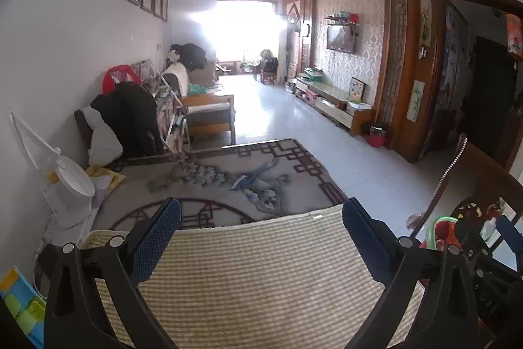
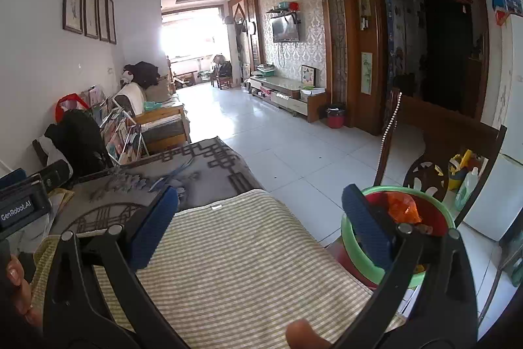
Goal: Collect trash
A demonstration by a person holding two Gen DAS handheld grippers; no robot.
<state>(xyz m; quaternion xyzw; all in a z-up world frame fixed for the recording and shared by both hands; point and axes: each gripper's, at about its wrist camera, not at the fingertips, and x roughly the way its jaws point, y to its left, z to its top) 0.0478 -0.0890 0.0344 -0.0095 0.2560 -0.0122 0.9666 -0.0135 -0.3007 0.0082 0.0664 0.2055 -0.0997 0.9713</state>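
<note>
My left gripper (image 1: 261,231) is open and empty above a green-and-cream striped mat (image 1: 255,277). My right gripper (image 2: 261,218) is open and empty over the same mat (image 2: 235,267). A red bin with a green rim (image 2: 434,208) stands on the floor just right of the mat, behind my right finger; orange crumpled trash (image 2: 403,208) lies inside it. The bin's rim also shows in the left wrist view (image 1: 441,223), mostly hidden by the right gripper. No loose trash shows on the mat.
A patterned grey rug (image 1: 228,179) lies beyond the mat. A sofa piled with clothes (image 1: 130,113) lines the left wall. A white fan (image 1: 70,182) stands at the left. A wooden chair (image 2: 438,146) is behind the bin. A second red bin (image 2: 336,116) stands by the TV cabinet (image 2: 287,94).
</note>
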